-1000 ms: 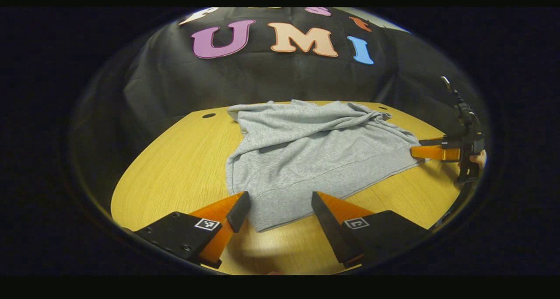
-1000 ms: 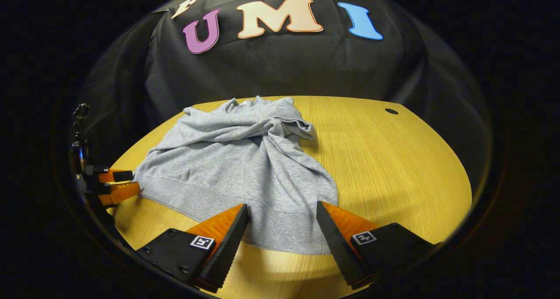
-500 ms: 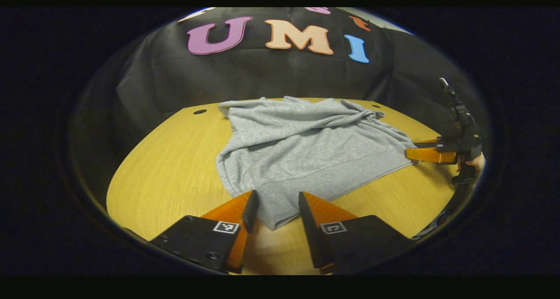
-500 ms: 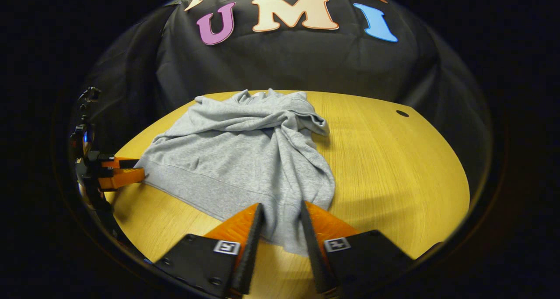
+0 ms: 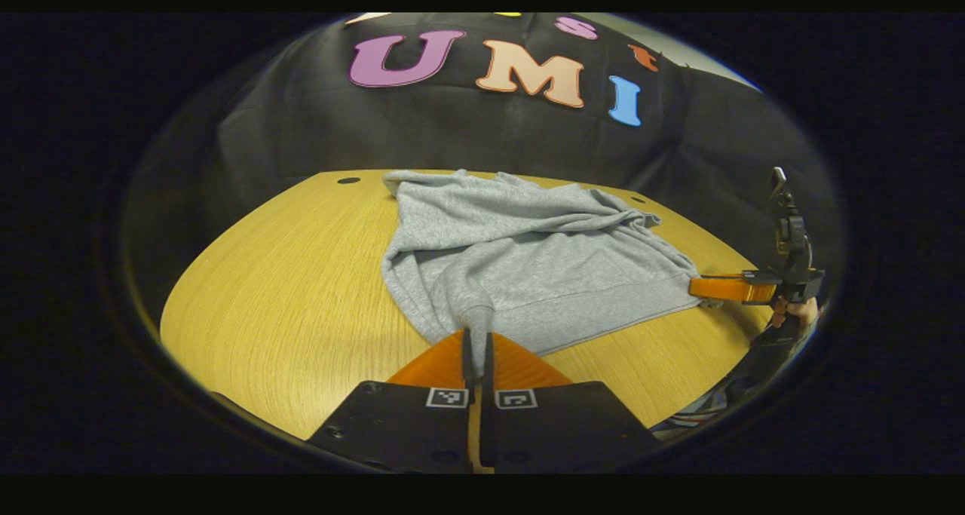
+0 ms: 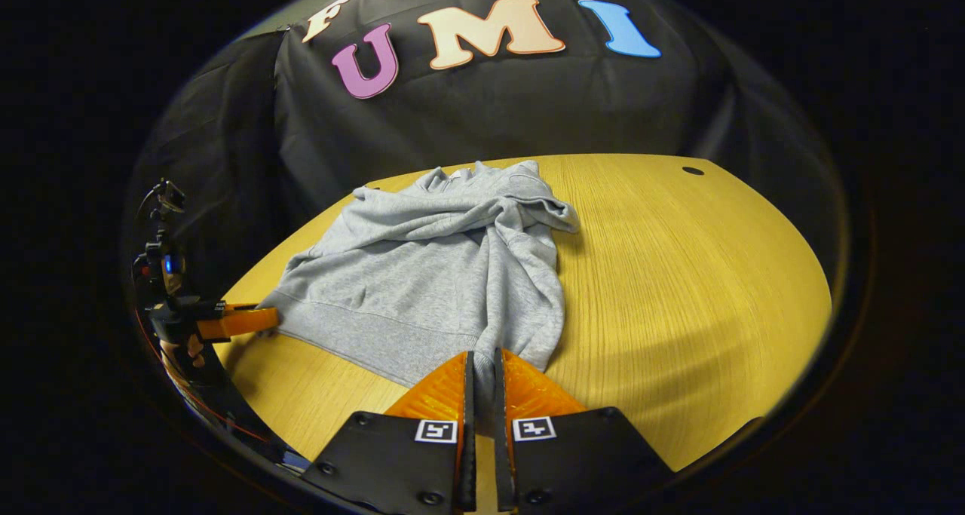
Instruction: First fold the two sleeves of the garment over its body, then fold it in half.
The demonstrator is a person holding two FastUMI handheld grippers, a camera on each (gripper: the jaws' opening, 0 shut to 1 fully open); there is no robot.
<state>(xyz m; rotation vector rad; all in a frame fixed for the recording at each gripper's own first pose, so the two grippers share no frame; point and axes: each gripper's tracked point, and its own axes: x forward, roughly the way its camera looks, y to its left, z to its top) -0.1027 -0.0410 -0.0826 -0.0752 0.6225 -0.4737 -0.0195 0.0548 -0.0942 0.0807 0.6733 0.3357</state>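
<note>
Straight ahead of both tools, a grey garment lies spread on the wooden counter, its sleeves already folded across the body and bunched near the far end. At the bottom of the left gripper view, the left tool has its two orange fingers clamped together on the near hem corner, which rises in a small peak between them. At the bottom of the right gripper view, the right tool is pinched on the other hem corner, cloth caught between its fingers. A hand holds that tool, seen farther off to the left tool's right.
</note>
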